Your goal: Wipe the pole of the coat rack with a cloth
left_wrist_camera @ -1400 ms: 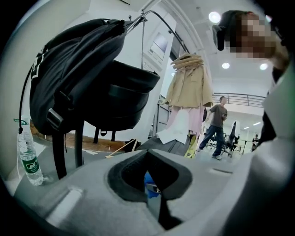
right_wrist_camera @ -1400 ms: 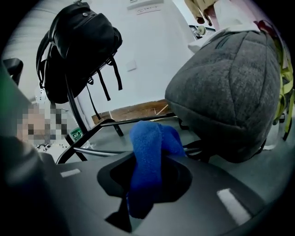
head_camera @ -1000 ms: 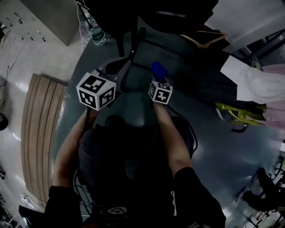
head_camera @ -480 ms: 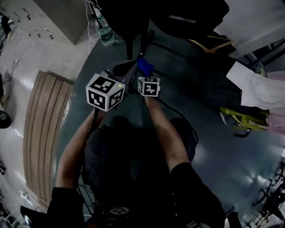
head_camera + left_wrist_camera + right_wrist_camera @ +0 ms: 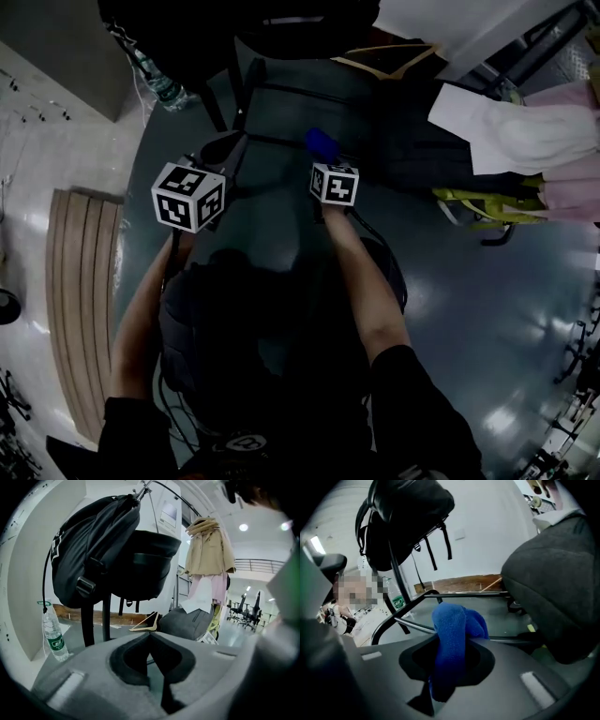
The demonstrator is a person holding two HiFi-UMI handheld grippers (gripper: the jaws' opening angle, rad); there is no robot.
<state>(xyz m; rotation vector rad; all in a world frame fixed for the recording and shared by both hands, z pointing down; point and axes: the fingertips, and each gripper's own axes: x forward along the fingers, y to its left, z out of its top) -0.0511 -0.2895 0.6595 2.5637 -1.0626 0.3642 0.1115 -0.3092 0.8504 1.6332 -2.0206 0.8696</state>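
Shift: right gripper [image 5: 451, 641] swung rightward, apart from left gripper [image 5: 150, 644].
Right: clamped on blue cloth [image 5: 454, 630], bunched forward as wiping pad.
Left: closed, empty.
Coat rack pole [image 5: 400, 581]: ahead under hung backpack [image 5: 93, 545], untouched by cloth.

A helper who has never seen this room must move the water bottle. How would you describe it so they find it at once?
Find the big black backpack hanging on the coat rack. Below it, on the floor by the light wall, stands the water bottle. It is the only clear plastic thing there, upright and green-labelled, while everything beside it is black.
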